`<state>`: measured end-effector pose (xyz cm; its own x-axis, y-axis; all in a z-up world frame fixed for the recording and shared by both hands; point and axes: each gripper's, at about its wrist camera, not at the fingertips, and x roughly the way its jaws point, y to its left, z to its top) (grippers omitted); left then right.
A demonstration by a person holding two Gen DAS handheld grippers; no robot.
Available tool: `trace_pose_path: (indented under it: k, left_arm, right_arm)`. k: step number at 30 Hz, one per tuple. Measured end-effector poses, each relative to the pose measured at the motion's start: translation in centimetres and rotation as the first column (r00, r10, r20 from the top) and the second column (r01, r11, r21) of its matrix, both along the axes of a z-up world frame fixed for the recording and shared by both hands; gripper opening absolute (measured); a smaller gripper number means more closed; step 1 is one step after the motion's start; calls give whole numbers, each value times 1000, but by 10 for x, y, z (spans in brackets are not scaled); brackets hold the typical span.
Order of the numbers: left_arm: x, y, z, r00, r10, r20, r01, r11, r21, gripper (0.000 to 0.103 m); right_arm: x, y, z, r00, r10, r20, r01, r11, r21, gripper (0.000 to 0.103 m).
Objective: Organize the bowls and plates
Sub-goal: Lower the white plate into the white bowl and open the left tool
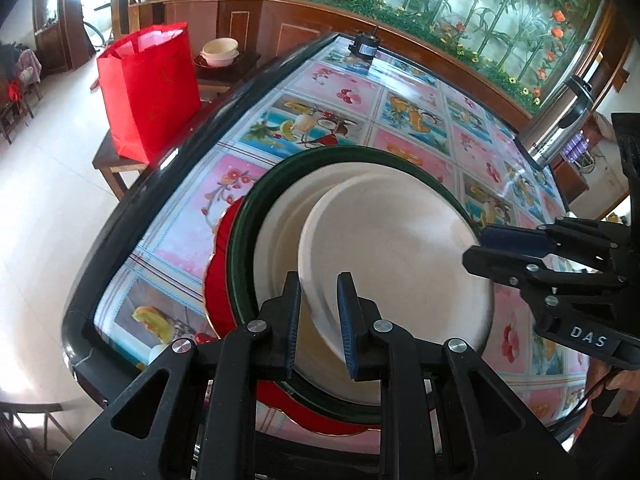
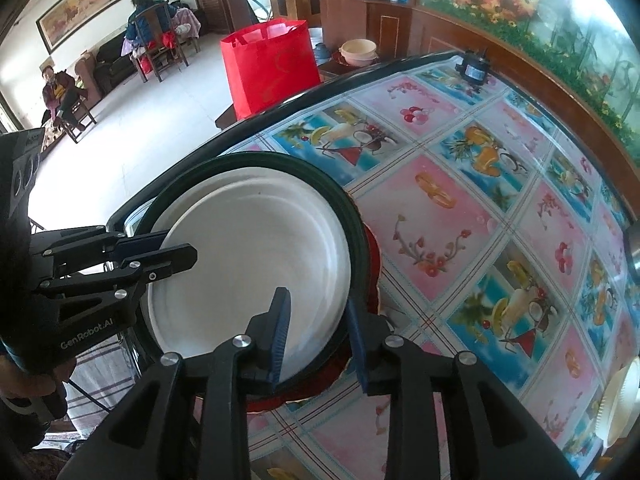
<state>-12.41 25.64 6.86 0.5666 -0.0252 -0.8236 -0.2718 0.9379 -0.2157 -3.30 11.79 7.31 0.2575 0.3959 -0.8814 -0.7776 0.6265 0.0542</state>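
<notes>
A stack of tableware sits near the edge of a glass-topped bench (image 1: pixel 404 92) covered with a bright fruit-and-flower printed cloth. At the bottom of the stack lies a red plate (image 1: pixel 218 280) with a scalloped rim; on it rests a dark green-rimmed plate (image 1: pixel 240 216); and in that sits a cream plate (image 1: pixel 276 220). Uppermost is a white plate (image 1: pixel 400 260), which fills the centre of the left wrist view and the lower left of the right wrist view.

The left claw (image 1: pixel 319 322), at the bottom centre of its own view, is pressed together on the near rim of the white plate, pinching it. The right claw (image 2: pixel 318 338), at the bottom centre of its own view, stands partly spread across the opposite rim: one finger over the white plate, the other outside the green rim, neither pad clearly pressing. It appears to be letting go, though that is a judgement.

So the white plate seems just set on the pile, and four pieces are gathered. The left claw's release is not yet done.

Some work looks left. At the right edge of the right wrist view, low down, a pale ridged dish (image 2: pixel 618 404) lies alone on the bench, well apart from the stack. At the upper left of the left wrist view, cream bowls (image 1: pixel 220 53) sit on a dark plate on a low side table, beside a red paper bag (image 1: pixel 150 88). Whether these belong to the job cannot be told.
</notes>
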Motion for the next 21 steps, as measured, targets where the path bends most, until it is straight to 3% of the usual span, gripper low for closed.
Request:
trace_pose_path:
  k: [9, 11, 13, 17, 19, 21]
  left_arm:
    - [-5, -6, 6, 999, 31, 29, -33, 997, 69, 18]
    - [-6, -8, 7, 998, 41, 41, -44, 996, 78, 25]
    - [-8, -10, 8, 998, 41, 57, -45, 997, 70, 41]
    - [-9, -18, 12, 995, 54, 79, -61, 994, 92, 43]
    - [-8, -24, 16, 994, 54, 92, -65, 990, 123, 52]
    - [-9, -27, 19, 992, 58, 108, -73, 988, 139, 54]
  right_arm:
    - [-3, -18, 1, 999, -31, -22, 32, 998, 56, 37]
    - [-4, -24, -1, 999, -42, -31, 44, 996, 73, 39]
    - [-5, -31, -3, 997, -61, -42, 64, 994, 89, 40]
    - [-7, -44, -7, 994, -95, -55, 100, 989, 110, 43]
    - [-8, -52, -8, 992, -105, -66, 113, 985, 127, 46]
    - [-9, -59, -9, 990, -120, -69, 128, 982, 138, 49]
